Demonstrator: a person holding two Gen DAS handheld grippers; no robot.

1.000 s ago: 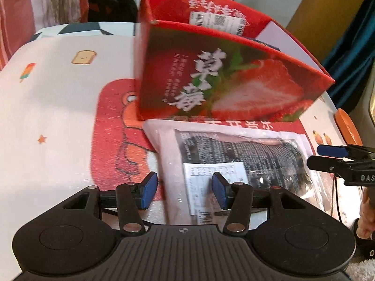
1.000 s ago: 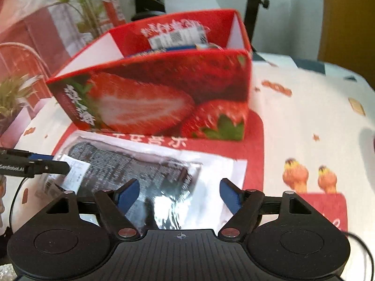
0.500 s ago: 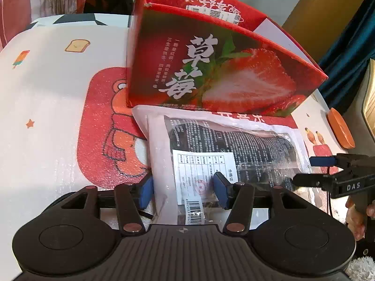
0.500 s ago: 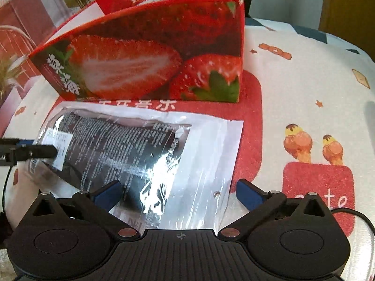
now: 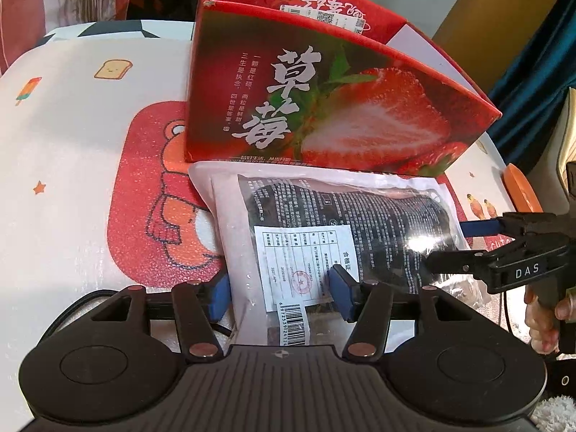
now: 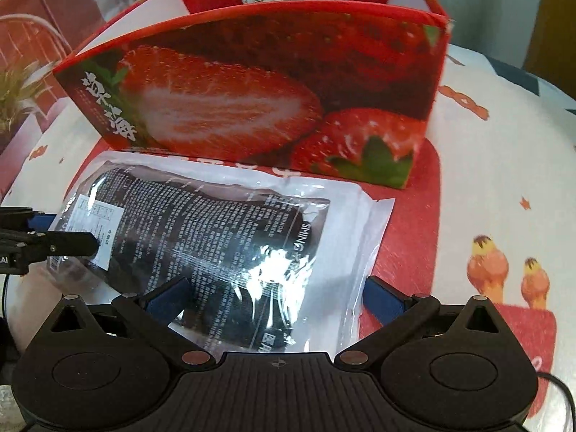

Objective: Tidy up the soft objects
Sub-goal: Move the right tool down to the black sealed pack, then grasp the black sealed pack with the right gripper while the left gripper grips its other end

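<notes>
1. I have the clear plastic packet (image 5: 334, 230) with the dark folded item inside lying flat on the bench (image 5: 64, 180), just in front of the strawberry box (image 5: 324, 108).
2. My left gripper (image 5: 279, 297) straddles the labelled end, released, pads not pressing.
3. My right gripper (image 6: 275, 293) has just been opening; it spans the other end, released.
4. Step: grasping. Next, I judge, both must close, then lift into the box.

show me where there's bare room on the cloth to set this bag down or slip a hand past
Free: the tablecloth left of the strawberry box and the plastic bag, and the stretch right of the box down to the printed birds. Crowded: the bag lies close against the box front, with the left gripper and right gripper at its ends.
</notes>
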